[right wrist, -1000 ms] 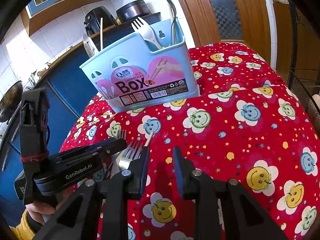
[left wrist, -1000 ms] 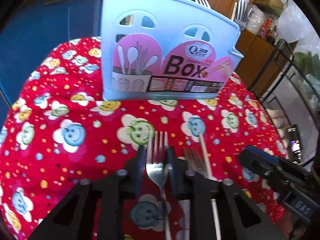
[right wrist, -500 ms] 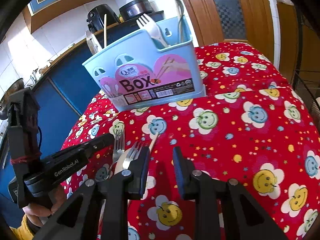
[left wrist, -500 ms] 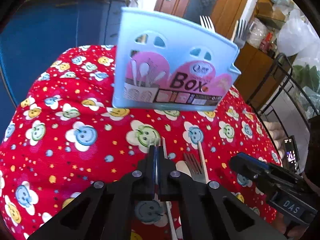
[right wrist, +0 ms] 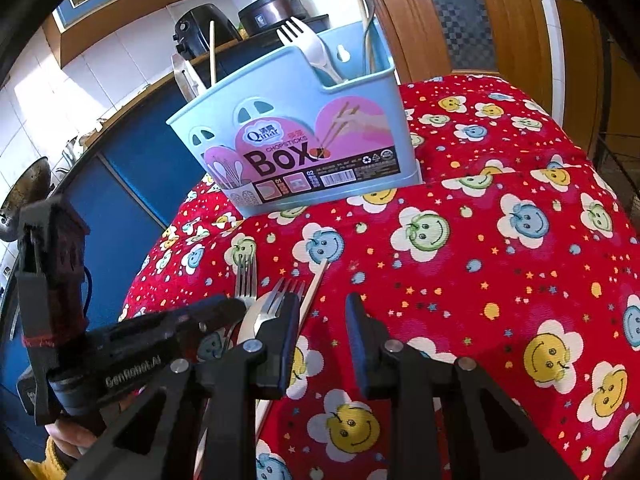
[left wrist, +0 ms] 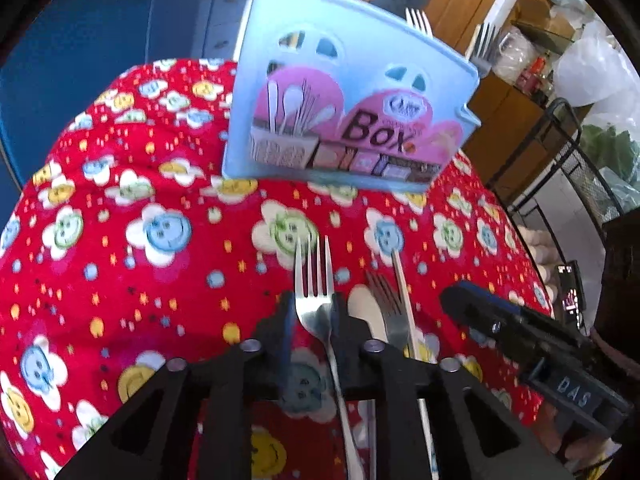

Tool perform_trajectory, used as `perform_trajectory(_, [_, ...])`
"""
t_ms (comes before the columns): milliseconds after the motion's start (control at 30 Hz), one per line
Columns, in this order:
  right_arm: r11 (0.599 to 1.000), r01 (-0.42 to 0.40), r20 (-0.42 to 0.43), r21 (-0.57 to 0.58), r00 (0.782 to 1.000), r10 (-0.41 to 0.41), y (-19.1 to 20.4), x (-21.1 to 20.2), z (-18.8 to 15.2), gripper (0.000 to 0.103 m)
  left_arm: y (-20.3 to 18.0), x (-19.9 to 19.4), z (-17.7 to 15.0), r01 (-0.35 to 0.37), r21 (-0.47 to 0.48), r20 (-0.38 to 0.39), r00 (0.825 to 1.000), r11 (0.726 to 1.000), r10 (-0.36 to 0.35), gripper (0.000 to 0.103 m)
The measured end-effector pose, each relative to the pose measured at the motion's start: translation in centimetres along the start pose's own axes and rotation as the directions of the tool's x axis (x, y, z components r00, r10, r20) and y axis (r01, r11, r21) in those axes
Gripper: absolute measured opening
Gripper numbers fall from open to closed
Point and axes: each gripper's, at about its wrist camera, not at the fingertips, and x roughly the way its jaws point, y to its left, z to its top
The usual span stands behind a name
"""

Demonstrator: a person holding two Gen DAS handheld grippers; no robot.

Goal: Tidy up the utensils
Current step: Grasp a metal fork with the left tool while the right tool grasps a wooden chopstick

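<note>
My left gripper (left wrist: 311, 312) is shut on a metal fork (left wrist: 314, 280), tines pointing forward, held just above the red smiley tablecloth (left wrist: 160, 248). Right of it a second fork (left wrist: 384, 300), a pale spoon (left wrist: 362, 312) and a chopstick (left wrist: 402, 284) lie on the cloth. The light-blue utensil box (left wrist: 348, 112) stands farther back and holds forks and chopsticks. My right gripper (right wrist: 322, 332) is open and empty above the cloth, right of the left gripper (right wrist: 216, 312), the held fork (right wrist: 245, 280), the second fork (right wrist: 280, 300) and the chopstick (right wrist: 316, 284). The box (right wrist: 304, 152) stands behind.
A blue cabinet (left wrist: 100, 40) runs behind the table on the left. A black wire rack (left wrist: 568, 168) stands off the table's right edge. Kitchen appliances (right wrist: 272, 12) sit on the counter behind the box, and a wooden door (right wrist: 460, 12) is at the back right.
My left gripper has closed on the fork and raised it a little off the cloth. The right gripper has stayed open and drifted slightly closer to the box.
</note>
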Motion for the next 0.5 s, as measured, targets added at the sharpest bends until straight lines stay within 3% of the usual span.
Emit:
perform_trajectory(300, [1.0, -0.003, 0.008, 0.006, 1.0, 0.003, -0.3, -0.5, -0.3, 0.026, -1.5, -0.7, -1.6, -0.063, 0.089, -0.093, 0.993, 0.994, 0.071, 0.027])
perform_trajectory(500, [1.0, -0.008, 0.017, 0.015, 1.0, 0.008, -0.5, -0.9, -0.4, 0.026, -2.7, 0.1, -1.1, -0.11, 0.187, -0.117, 0.984, 0.976, 0.133, 0.026])
